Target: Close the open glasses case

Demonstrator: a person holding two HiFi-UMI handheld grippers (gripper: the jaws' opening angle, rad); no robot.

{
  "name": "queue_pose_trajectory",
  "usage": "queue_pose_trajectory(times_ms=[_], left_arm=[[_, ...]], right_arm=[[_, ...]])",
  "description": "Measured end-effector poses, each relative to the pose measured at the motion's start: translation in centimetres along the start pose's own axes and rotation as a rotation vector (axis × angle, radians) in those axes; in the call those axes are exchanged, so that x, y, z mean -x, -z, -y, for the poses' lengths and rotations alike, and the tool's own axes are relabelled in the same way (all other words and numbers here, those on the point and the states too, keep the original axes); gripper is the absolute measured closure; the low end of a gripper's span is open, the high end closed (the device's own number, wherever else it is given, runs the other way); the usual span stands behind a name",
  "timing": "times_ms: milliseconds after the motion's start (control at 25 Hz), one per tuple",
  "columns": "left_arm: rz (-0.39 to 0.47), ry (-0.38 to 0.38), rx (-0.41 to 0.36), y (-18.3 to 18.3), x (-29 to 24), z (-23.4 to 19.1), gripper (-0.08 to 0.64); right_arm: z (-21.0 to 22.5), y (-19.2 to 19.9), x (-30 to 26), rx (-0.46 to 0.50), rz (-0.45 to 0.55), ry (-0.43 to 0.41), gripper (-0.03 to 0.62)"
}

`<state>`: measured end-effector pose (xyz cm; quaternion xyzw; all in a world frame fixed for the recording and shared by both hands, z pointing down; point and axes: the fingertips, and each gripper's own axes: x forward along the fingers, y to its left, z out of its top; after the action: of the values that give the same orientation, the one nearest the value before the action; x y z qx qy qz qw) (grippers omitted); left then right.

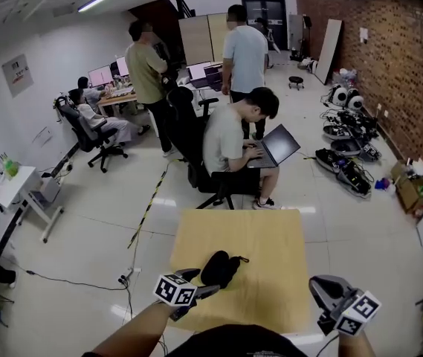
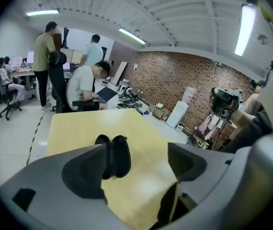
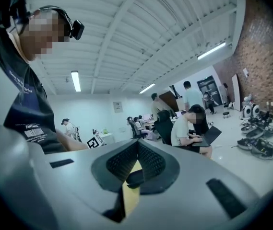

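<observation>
A black glasses case (image 1: 218, 268) lies near the front left of the yellow wooden table (image 1: 270, 244). In the left gripper view the case (image 2: 115, 155) shows its two shell halves side by side, partly hidden behind the left pad (image 2: 85, 172). My left gripper (image 1: 201, 284) sits just left of the case, and its jaws (image 2: 136, 161) stand open with nothing pressed between them. My right gripper (image 1: 318, 283) hovers off the table's front right corner. Its pads (image 3: 137, 153) are shut together and empty.
A person with a laptop (image 1: 242, 144) sits on a chair right behind the table's far edge. Two people (image 1: 244, 58) stand further back by desks. Robot gear (image 1: 349, 155) lies on the floor along the brick wall. A cable (image 1: 70, 280) runs across the floor at left.
</observation>
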<state>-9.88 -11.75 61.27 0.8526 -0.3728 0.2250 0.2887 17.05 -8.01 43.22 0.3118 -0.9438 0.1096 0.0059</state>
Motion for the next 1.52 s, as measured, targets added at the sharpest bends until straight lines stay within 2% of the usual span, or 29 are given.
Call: queue_pose_trajectory(times_ms=[120,160,240,680,1000,1320,1400,1520], left_arm=[[-0.075,0.008,0.064,1.5,-2.8,-3.9,0.021],[-0.101,-0.001,0.079,2.0,-3.7,-5.0,-0.010],[-0.150,-0.021,0.101,2.7,-5.4,-6.9,-0.028],[-0.449,-0.145,0.137,5.4,-14.4,-10.7,-0.029],[-0.591,-0.189,0.121,6.1,-16.6,-10.8,-0.032],[-0.628,-0.183,0.104,5.8,-15.9,-10.7,-0.029],[-0.625,-0.176,0.088,5.4,-15.3,-10.6,0.015],[-0.623,-0.154,0.036,4.5,-14.7,-10.1,0.129]], right_arm=[[-0.7,0.4,-1.9,0.010,-0.018,0.045,0.604],[-0.7,0.6,-2.4,0.009,-0.023,0.060,0.604],[-0.4,0.7,-3.0,0.003,-0.031,0.086,0.604],[3.5,3.3,-1.5,-0.079,-0.115,0.192,0.604],[6.4,4.0,-0.1,-0.120,-0.111,0.214,0.604],[7.1,3.4,-0.9,-0.123,-0.101,0.194,0.604],[7.0,3.2,-1.1,-0.118,-0.095,0.190,0.604],[7.3,3.1,-1.3,-0.116,-0.090,0.188,0.604]])
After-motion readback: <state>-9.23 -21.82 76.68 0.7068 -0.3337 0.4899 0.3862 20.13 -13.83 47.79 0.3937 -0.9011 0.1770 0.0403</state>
